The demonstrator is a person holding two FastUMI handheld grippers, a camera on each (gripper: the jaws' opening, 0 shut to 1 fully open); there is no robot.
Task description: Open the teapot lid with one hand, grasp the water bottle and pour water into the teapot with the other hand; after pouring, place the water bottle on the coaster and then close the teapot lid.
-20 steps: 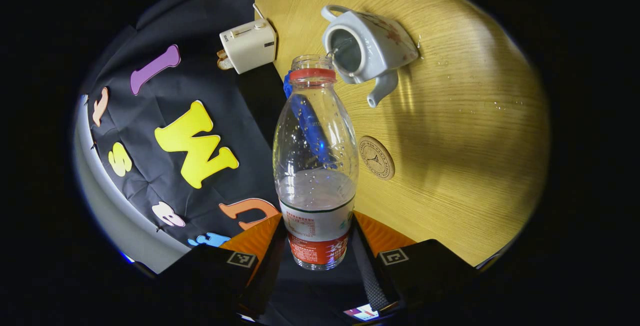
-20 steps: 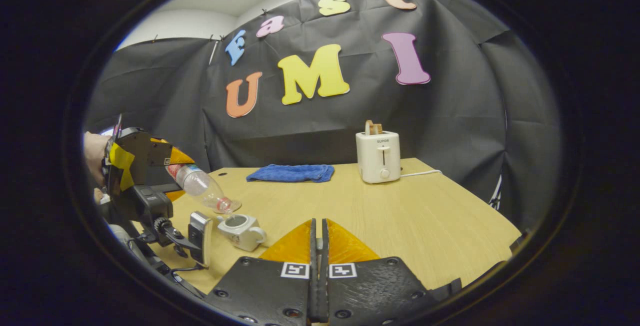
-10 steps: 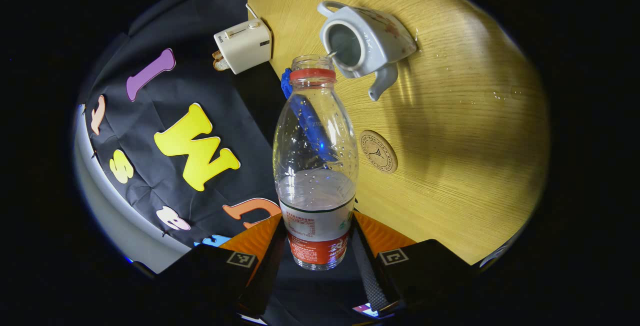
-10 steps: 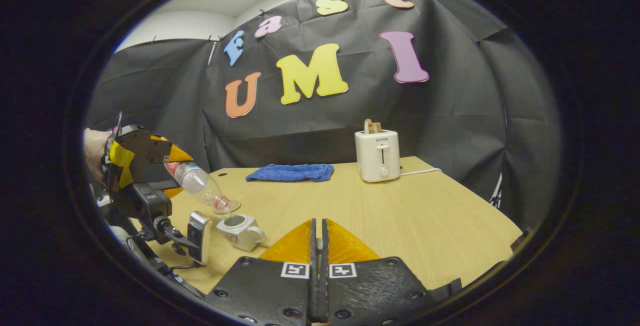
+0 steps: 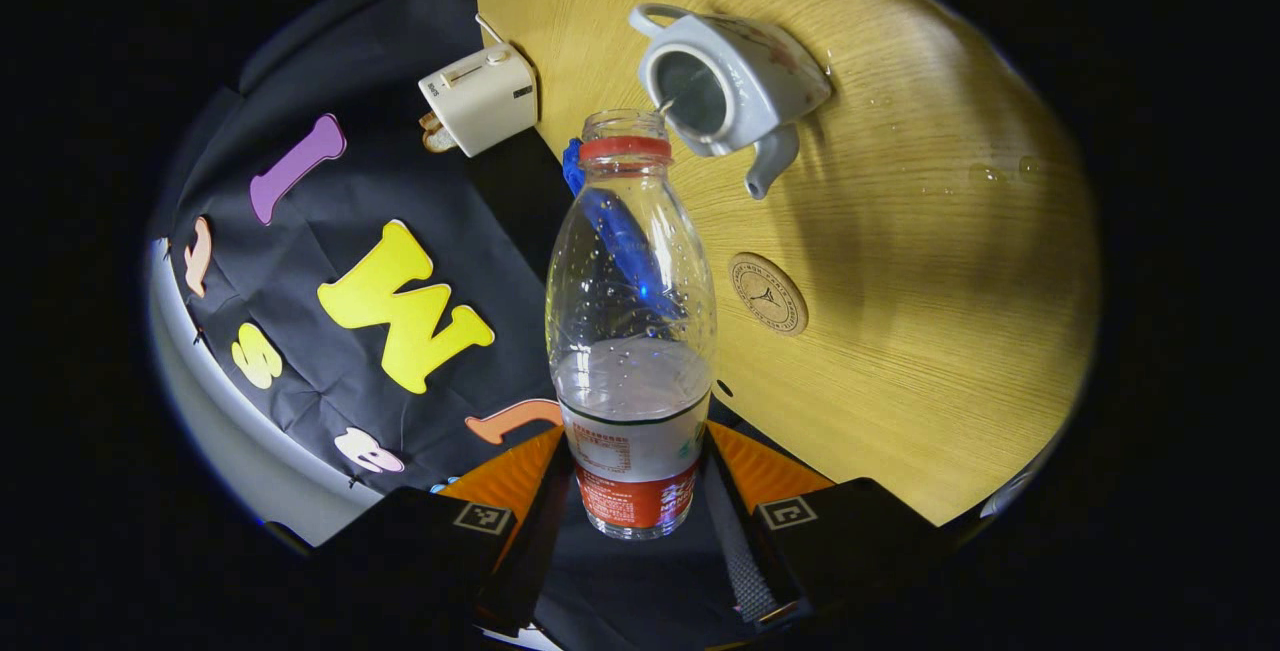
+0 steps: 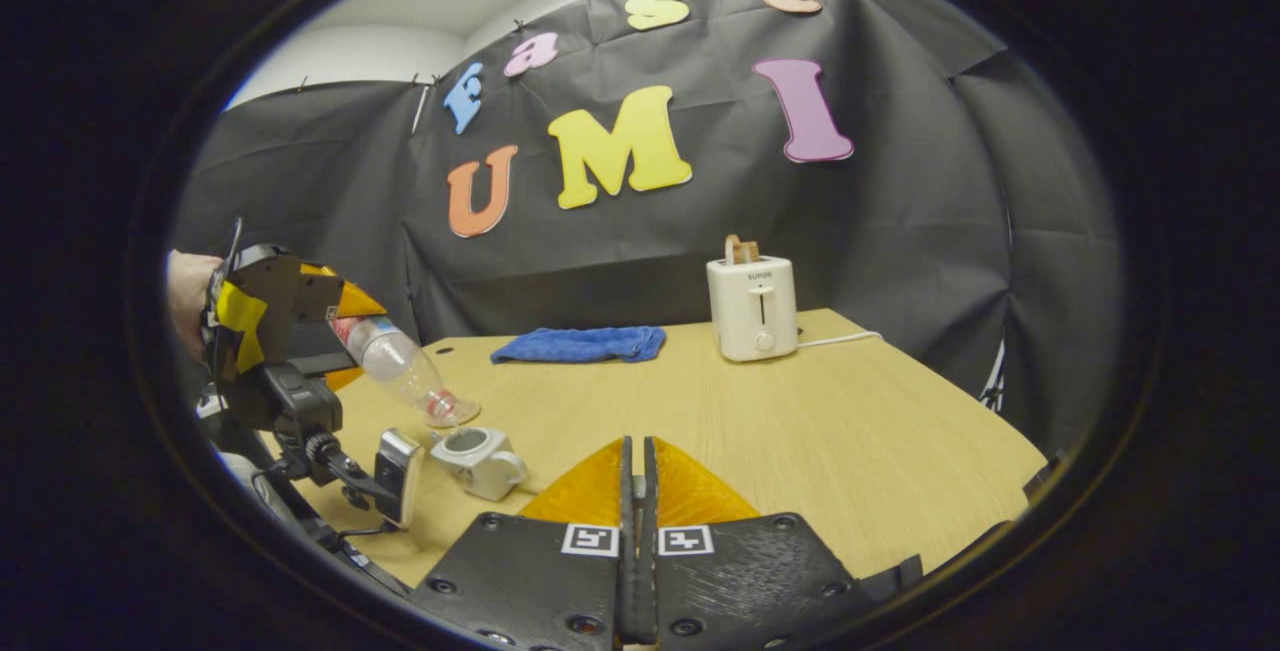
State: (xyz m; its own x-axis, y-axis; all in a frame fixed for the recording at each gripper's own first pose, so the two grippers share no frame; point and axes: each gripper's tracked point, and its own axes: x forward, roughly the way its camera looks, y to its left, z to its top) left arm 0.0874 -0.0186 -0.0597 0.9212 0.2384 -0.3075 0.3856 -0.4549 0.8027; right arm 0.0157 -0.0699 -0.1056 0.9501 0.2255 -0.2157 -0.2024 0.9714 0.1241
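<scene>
Wooden table [image 6: 800, 421] carries toaster [image 6: 752, 308], blue cloth [image 6: 580, 343], coaster [image 5: 767, 293].

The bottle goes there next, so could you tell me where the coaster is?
In the left gripper view, the coaster lies flat on the table, right of the bottle, below the teapot.

I'm in a recording booth dressed up like a kitchen: black cloth wall [image 6: 900, 231] right behind the wooden table [image 6: 850, 431], with 1 toaster [image 6: 752, 309] and a blue towel [image 6: 580, 344] along the table's far edge.
</scene>
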